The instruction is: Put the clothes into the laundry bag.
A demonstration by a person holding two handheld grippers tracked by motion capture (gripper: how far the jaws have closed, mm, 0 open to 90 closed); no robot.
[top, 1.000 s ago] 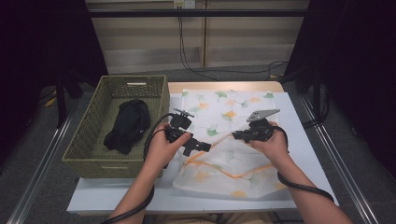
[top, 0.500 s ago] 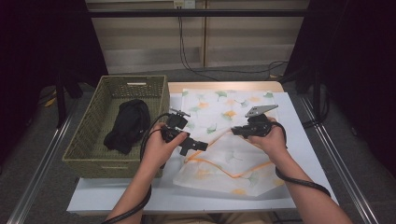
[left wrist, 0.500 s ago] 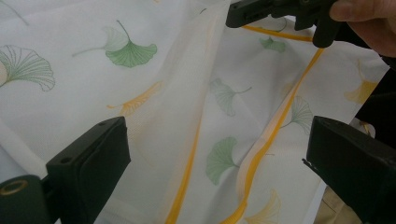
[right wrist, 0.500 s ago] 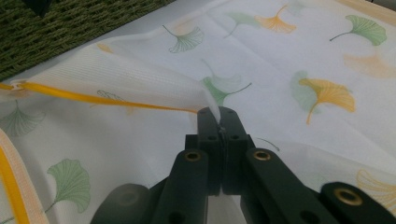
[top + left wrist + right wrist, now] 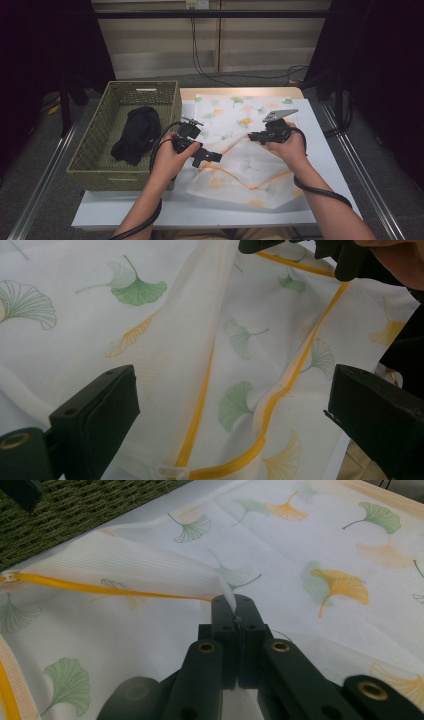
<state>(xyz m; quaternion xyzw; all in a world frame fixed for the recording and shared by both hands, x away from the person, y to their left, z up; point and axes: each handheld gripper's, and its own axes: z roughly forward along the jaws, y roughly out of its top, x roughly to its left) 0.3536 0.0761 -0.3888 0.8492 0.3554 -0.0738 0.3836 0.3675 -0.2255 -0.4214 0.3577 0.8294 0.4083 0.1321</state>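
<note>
The right gripper (image 5: 235, 611), at the lower middle of the right gripper view, is clenched on a pinch of a white mesh laundry bag (image 5: 250, 150), holding the fabric up in a small peak. In the high view this gripper (image 5: 255, 136) sits right of centre, over the bag's upper half. The left gripper (image 5: 216, 157), near the middle of the high view, stands released: in the left gripper view its jaws rise wide apart at the lower left and lower right, with the bag (image 5: 210, 340) and its orange zipper (image 5: 272, 405) between them but untouched.

The bag lies spread on the white table (image 5: 320, 150), printed with green and orange leaves. It looks thin, light and limp, so it should sag and fold wherever it is not supported. The firmer zipper edge seems the surest place to grip; plain mesh may slip or bunch.

At the left of the high view a woven basket (image 5: 95, 150) holds a dark garment (image 5: 136, 134).
</note>
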